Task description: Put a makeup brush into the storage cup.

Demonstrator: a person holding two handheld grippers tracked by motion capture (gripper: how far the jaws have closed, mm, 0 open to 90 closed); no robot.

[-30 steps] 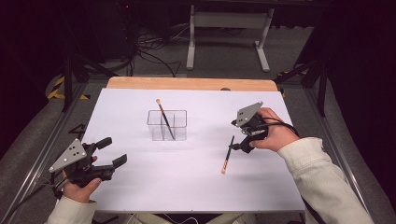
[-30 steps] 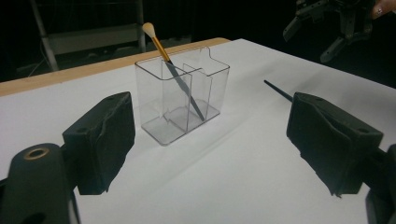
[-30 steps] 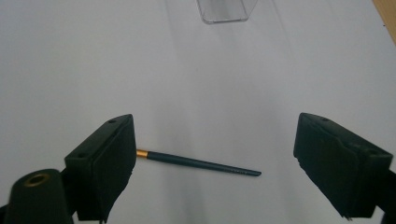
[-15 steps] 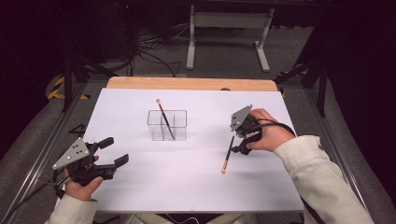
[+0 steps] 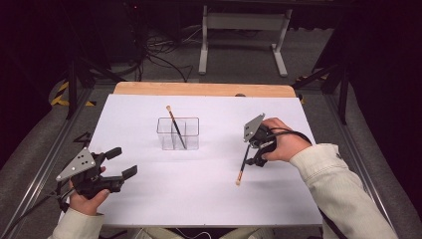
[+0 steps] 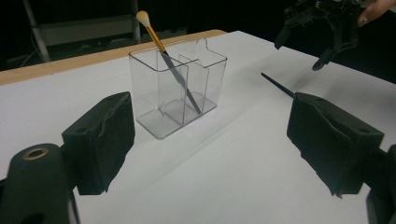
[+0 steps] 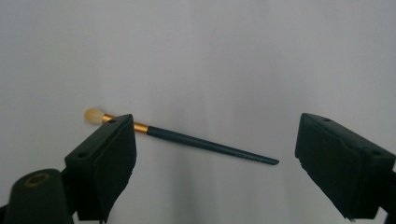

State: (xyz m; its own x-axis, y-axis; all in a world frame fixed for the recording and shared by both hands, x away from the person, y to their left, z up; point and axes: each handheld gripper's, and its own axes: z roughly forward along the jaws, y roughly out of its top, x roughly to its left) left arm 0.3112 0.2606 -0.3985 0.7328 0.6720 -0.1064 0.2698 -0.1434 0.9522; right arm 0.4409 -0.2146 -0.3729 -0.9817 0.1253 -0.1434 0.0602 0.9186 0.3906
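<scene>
A clear plastic organizer [image 5: 191, 134] [image 6: 144, 84] with compartments stands mid-table. A dark-handled brush [image 5: 174, 127] [image 6: 159, 42] with a gold ferrule leans in it, bristles up. A second, similar brush [image 5: 243, 165] [image 7: 201, 143] [image 6: 278, 85] lies flat on the white sheet to the right. My right gripper [image 5: 256, 153] [image 7: 217, 123] [image 6: 322, 42] hangs just above this brush, pointing down, open, its jaws on either side of the handle and clear of it. My left gripper [image 5: 122, 162] [image 6: 212, 116] rests at the near left, open and empty, facing the organizer.
A white sheet [image 5: 199, 199] covers the table, with a wooden strip [image 5: 199, 89] along its far edge. Metal rails [image 5: 45, 159] run down both sides. A stand's legs [image 5: 241, 22] and cables lie on the floor beyond.
My right gripper has shifted slightly left and tipped down over the lying brush. The left gripper and both brushes stay where they were.
</scene>
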